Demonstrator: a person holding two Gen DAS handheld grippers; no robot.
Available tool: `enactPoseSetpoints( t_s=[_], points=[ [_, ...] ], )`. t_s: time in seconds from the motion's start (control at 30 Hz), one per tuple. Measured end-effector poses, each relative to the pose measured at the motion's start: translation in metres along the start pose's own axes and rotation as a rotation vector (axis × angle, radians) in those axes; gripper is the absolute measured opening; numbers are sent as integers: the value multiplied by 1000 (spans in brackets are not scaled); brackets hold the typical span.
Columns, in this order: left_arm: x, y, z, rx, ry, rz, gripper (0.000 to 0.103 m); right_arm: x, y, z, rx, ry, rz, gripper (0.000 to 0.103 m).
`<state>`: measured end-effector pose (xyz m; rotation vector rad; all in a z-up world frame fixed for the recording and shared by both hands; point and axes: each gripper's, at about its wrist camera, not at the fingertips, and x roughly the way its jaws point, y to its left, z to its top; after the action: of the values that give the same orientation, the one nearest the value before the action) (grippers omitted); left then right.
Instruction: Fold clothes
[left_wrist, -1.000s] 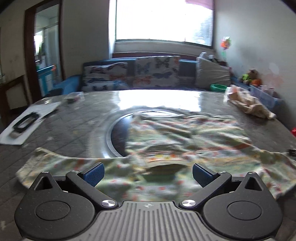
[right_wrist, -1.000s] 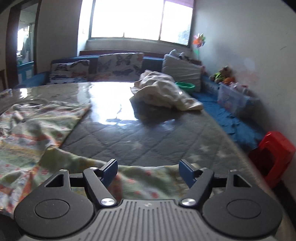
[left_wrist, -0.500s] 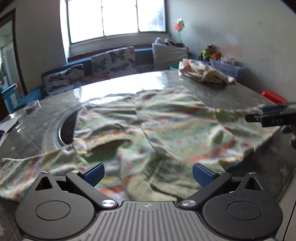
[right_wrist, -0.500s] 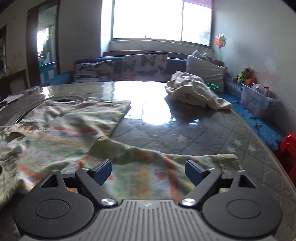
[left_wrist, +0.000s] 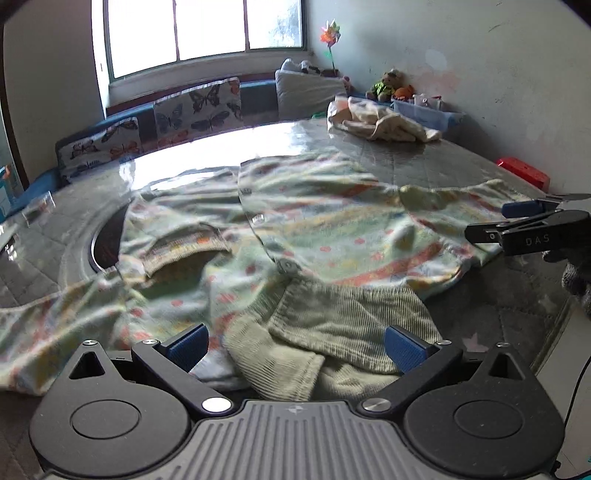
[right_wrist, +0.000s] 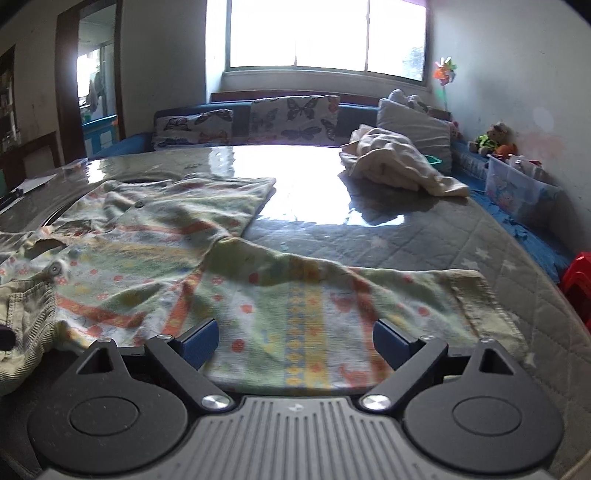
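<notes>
Patterned cardigan (left_wrist: 325, 229) fills the middle of both views, spread open and rumpled over the grey quilted table (left_wrist: 406, 162) — pale green with orange and yellow bands. In the left wrist view, its ribbed hem (left_wrist: 347, 325) lies bunched at the lower centre, right between the blue pads of the left gripper (left_wrist: 295, 345), whose jaws stand wide with nothing pinched. At the right edge of that frame the right gripper (left_wrist: 524, 221) shows side-on beside the sleeve (left_wrist: 461, 199). In the right wrist view the same sleeve (right_wrist: 303, 310) stretches across the lower centre, its cuff toward the right, and the right gripper (right_wrist: 295, 338) sits wide apart over it — no cloth clamped. A cream garment (right_wrist: 395, 166) lies heaped in the upper right of the frame, well apart from the cardigan.
</notes>
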<state>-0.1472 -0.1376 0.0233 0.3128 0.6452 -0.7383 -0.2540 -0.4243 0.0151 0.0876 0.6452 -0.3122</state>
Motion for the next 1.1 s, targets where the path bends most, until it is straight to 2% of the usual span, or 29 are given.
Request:
enactPoseSetpoints(
  t_s=[0.23, 0.4, 0.47, 0.63, 0.87, 1.1],
  points=[
    [-11, 5, 18, -19, -59, 0, 103, -8, -47, -3, 116, -18, -112, 92],
    [-4, 1, 24, -23, -50, -3, 103, -8, -89, -5, 169, -34, -253, 92],
    [-2, -1, 27, -22, -48, -7, 103, -6, -99, -5, 188, -29, -277, 90],
    [6, -16, 35, 9, -55, -29, 103, 3, -120, -9, 252, 9, -276, 84],
    [30, -32, 44, 16, 25, -42, 103, 3, -116, -9, 266, 0, -247, 84],
    [46, -38, 48, -39, 127, -14, 103, 5, -109, -6, 277, 5, -226, 94]
  ],
)
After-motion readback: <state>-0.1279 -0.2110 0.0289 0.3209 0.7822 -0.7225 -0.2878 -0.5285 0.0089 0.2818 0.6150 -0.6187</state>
